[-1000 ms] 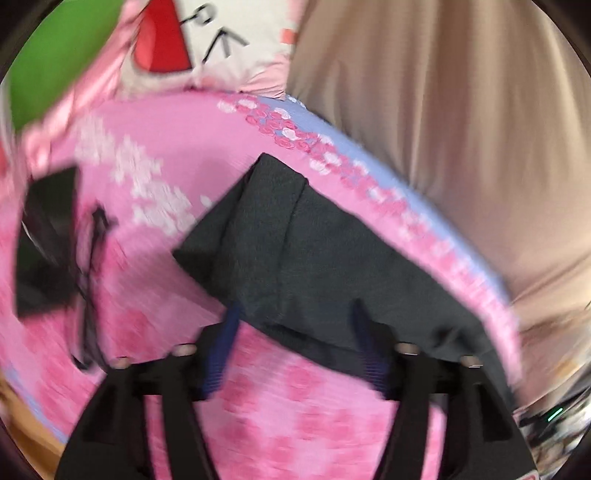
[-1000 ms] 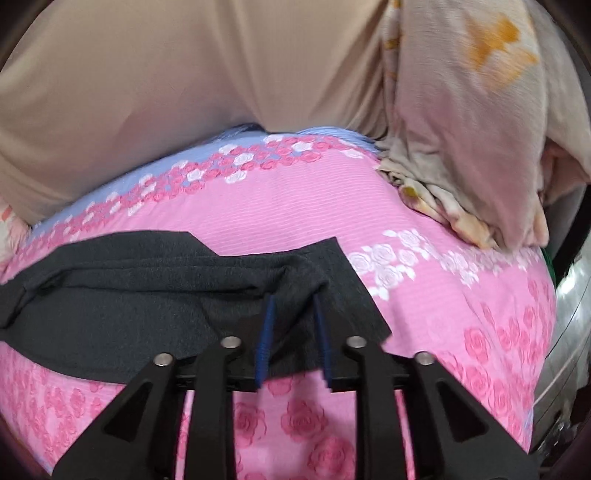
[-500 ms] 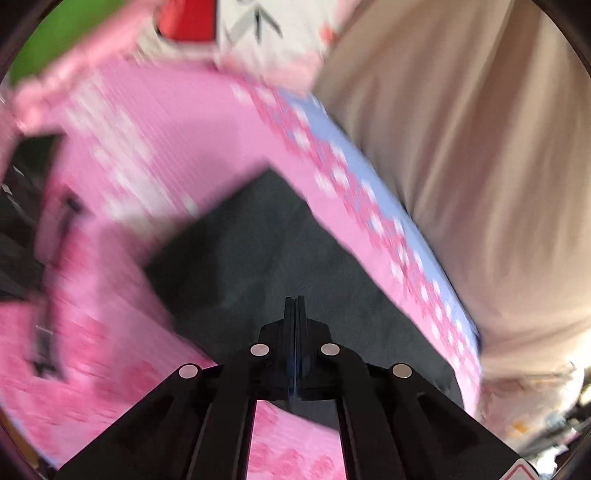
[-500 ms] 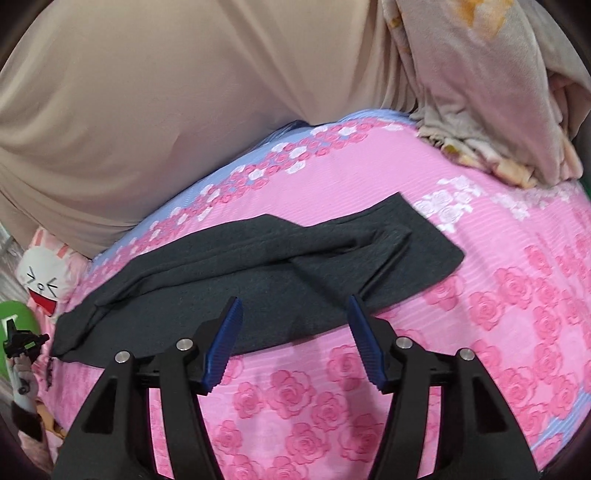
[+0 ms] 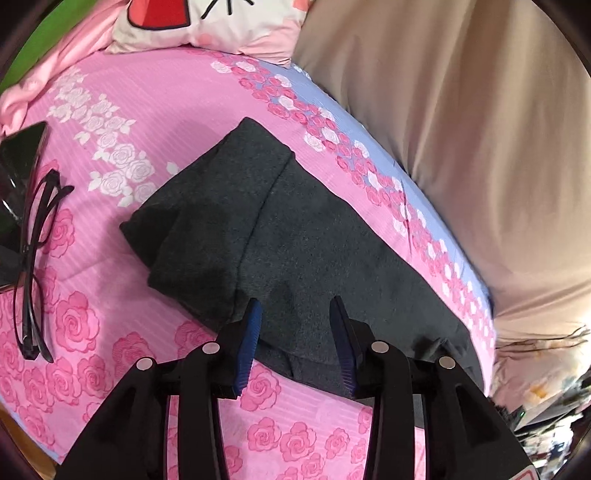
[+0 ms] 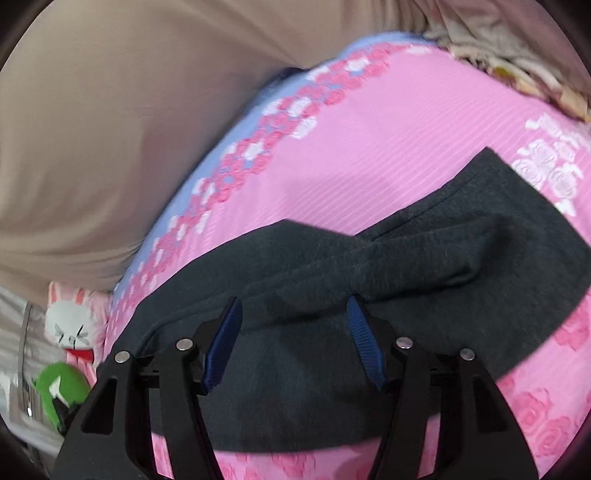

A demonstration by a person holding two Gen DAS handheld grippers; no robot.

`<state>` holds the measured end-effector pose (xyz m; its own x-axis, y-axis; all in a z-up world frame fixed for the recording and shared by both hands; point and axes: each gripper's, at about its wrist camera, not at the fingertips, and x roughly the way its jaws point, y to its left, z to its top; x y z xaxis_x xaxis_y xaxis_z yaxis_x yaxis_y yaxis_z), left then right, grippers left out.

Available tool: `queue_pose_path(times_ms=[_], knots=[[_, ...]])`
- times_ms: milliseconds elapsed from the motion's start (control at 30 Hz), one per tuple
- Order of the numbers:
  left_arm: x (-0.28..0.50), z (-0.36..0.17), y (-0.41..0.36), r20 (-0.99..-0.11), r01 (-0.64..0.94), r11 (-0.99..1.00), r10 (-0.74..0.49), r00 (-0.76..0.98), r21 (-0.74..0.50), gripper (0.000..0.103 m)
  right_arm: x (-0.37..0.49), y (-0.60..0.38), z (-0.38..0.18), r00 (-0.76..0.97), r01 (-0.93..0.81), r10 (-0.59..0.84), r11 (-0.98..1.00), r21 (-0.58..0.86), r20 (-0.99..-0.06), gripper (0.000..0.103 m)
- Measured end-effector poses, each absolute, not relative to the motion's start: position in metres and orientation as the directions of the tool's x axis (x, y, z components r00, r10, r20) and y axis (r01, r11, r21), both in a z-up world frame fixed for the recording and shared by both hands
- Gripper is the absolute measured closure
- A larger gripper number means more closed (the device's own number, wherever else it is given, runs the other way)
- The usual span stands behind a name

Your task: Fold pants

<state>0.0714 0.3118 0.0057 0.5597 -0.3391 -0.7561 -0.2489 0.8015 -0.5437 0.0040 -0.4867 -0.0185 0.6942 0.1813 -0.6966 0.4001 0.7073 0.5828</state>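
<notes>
Dark grey pants point(image 5: 295, 229) lie as a long folded band on the pink rose sheet point(image 5: 155, 110). In the left wrist view one end of the band shows, with stacked layers. My left gripper point(image 5: 294, 301) hangs over the near edge there; its jaws are opening, and the cloth lies beneath the gap without being pinched. In the right wrist view the pants point(image 6: 443, 251) stretch away to the right with a raised crease. My right gripper point(image 6: 293, 300) is over the band's middle; its jaws are closing, and its blue pads point(image 6: 221, 343) stand apart from the cloth.
Black glasses point(image 5: 33, 266) and a dark flat device point(image 5: 20, 162) lie left of the pants. A cartoon pillow point(image 5: 207, 26) sits at the far end. Beige fabric point(image 5: 461, 147) borders the far side. A rabbit plush point(image 6: 70, 328) and a green toy point(image 6: 62, 387) sit at the left.
The left gripper went from wide open to shut and has now parted again over the pants' edge. The right gripper slid left along the band and rolled, its jaws a little narrower.
</notes>
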Motion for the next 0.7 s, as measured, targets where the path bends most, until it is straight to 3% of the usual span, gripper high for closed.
queue_pose_path(times_ms=[33,133,200,333,400,467,500,567,600,633,700], knots=[[0.072,0.007,0.310,-0.754,-0.241,0.803,-0.345,0.558,-0.546,0.067,0.007,-0.486,-0.013,0.696,0.406,0.142,0.730,0.549,-0.704,0.101],[0.072,0.012,0.307,-0.763,-0.234,0.820,-0.326,0.557,-0.522,0.066,-0.008,-0.473,0.035,0.801,0.288,0.063,0.832,0.475,-0.595,0.103],[0.069,0.015,0.308,-0.775,-0.237,0.839,-0.293,0.560,-0.489,0.057,-0.037,-0.458,0.062,0.847,0.207,0.025,0.904,0.373,-0.532,0.103],[0.064,0.005,0.315,-0.801,-0.263,0.857,-0.246,0.546,-0.443,0.044,-0.067,-0.472,0.020,0.727,0.296,-0.065,0.928,0.227,-0.684,0.099],[0.063,-0.009,0.322,-0.816,-0.300,0.843,-0.245,0.523,-0.445,0.044,-0.085,-0.495,-0.012,0.657,0.386,-0.062,0.883,0.265,-0.751,0.099],[0.065,-0.021,0.327,-0.823,-0.332,0.819,-0.269,0.500,-0.469,0.044,-0.104,-0.508,-0.018,0.683,0.403,-0.006,0.837,0.370,-0.730,0.098],[0.065,-0.024,0.329,-0.821,-0.340,0.806,-0.284,0.496,-0.484,0.044,-0.109,-0.513,-0.016,0.705,0.397,0.022,0.815,0.421,-0.709,0.096],[0.068,-0.030,0.332,-0.810,-0.354,0.778,-0.316,0.493,-0.519,0.042,-0.107,-0.523,-0.010,0.733,0.391,0.062,0.776,0.495,-0.677,0.080],[0.070,-0.032,0.333,-0.802,-0.362,0.759,-0.334,0.496,-0.540,0.042,-0.103,-0.526,-0.005,0.743,0.390,0.070,0.762,0.517,-0.665,0.054],[0.071,-0.033,0.334,-0.796,-0.367,0.749,-0.343,0.498,-0.552,0.042,-0.098,-0.530,0.000,0.752,0.396,0.064,0.752,0.527,-0.656,0.039],[0.071,-0.032,0.332,-0.790,-0.370,0.741,-0.345,0.506,-0.561,0.042,-0.081,-0.540,0.011,0.741,0.433,0.008,0.759,0.487,-0.672,0.039]])
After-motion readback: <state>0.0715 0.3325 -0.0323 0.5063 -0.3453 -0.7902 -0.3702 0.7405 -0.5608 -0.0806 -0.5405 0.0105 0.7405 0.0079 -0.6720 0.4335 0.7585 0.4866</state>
